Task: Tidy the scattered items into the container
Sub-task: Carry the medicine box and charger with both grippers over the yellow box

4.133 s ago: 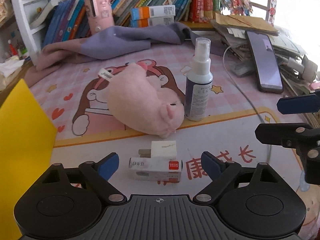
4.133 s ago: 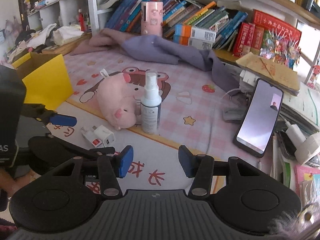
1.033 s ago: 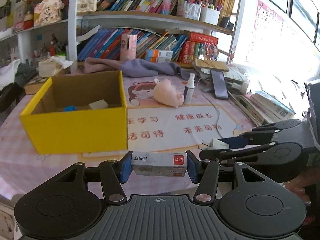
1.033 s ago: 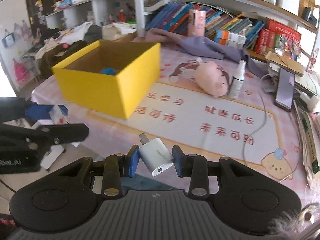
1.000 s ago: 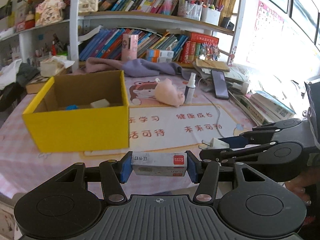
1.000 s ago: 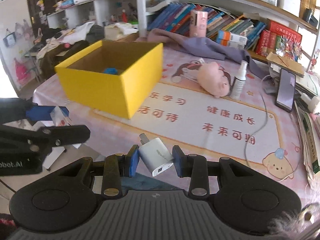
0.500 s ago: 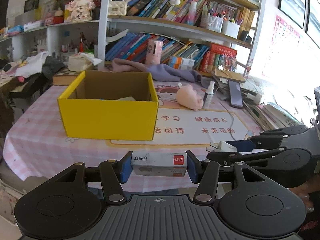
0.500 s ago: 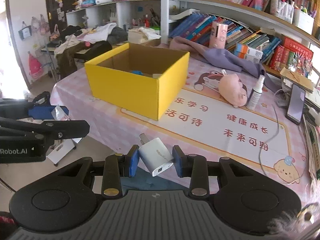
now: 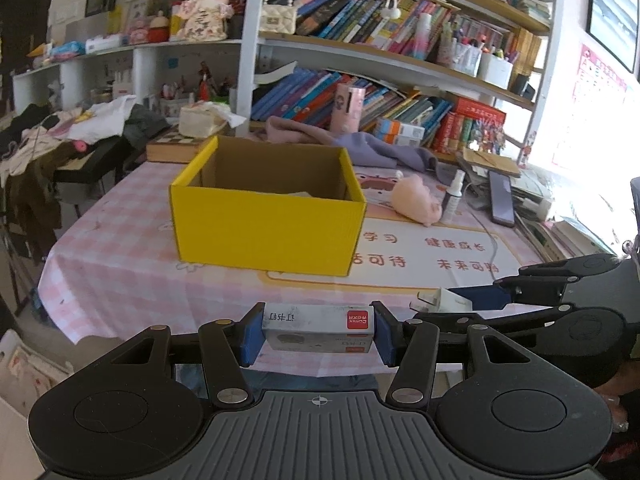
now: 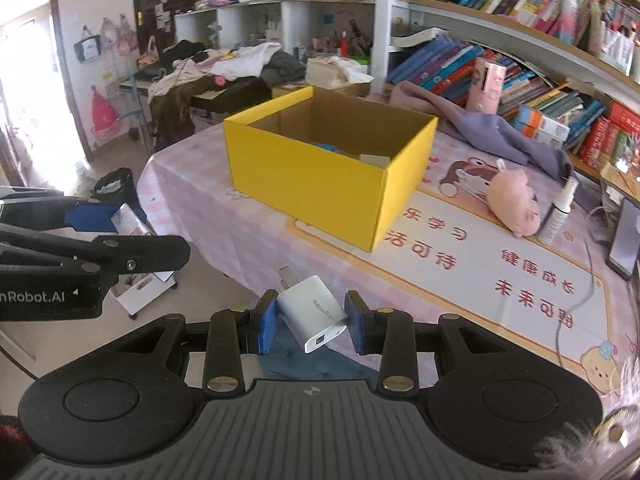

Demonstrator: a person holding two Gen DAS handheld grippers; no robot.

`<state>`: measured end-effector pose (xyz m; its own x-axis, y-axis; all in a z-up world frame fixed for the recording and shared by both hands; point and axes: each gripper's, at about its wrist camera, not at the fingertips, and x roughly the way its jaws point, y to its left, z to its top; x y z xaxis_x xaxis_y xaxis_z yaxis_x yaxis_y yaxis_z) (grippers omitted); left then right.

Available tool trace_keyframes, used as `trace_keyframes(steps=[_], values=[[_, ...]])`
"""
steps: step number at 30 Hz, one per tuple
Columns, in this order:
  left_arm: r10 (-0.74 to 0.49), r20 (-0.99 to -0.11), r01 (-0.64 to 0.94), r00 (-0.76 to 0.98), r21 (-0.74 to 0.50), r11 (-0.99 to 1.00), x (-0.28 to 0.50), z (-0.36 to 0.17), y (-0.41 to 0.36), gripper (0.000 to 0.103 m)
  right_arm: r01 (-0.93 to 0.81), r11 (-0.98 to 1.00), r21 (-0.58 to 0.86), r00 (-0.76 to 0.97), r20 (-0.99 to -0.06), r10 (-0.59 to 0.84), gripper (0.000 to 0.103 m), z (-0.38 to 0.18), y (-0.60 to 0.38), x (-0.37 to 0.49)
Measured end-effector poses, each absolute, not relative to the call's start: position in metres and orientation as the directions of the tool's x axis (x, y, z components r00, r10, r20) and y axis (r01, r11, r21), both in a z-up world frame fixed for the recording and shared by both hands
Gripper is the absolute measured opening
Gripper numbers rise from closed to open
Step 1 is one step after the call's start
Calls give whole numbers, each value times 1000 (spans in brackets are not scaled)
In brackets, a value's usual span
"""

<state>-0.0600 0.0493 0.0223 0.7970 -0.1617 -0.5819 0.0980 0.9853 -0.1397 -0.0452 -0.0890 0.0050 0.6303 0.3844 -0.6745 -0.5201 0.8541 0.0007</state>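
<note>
Left gripper (image 9: 318, 335) clamps a staple box (image 9: 319, 334); right gripper (image 10: 311, 317) pinches a charger (image 10: 311, 312), both seemingly short of the yellow box (image 9: 267, 218)

Yellow box (image 9: 268, 236); pink-checked tablecloth (image 9: 120, 264); white charger (image 10: 312, 312).

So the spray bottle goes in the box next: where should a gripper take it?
Judging by its pose, grip the spray bottle across its wider lower body, below the narrow neck, coming from the open mat side; the pink plush pig crowds its other side.

purple cloth (image 9: 384, 148) beside phone (image 9: 502, 198), below bookshelf (image 9: 400, 52)
</note>
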Motion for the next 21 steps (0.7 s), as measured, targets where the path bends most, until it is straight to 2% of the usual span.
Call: trace_keyframes(steps=[16, 21], values=[[-151, -602, 68, 784, -158, 985, -27, 17, 60, 53, -570, 822, -10, 606, -681, 412, 34, 3, -75, -13], [-118, -592, 37, 797, -148, 988, -3, 20, 64, 53, -582, 813, -3, 629, -635, 448, 34, 10, -77, 13]])
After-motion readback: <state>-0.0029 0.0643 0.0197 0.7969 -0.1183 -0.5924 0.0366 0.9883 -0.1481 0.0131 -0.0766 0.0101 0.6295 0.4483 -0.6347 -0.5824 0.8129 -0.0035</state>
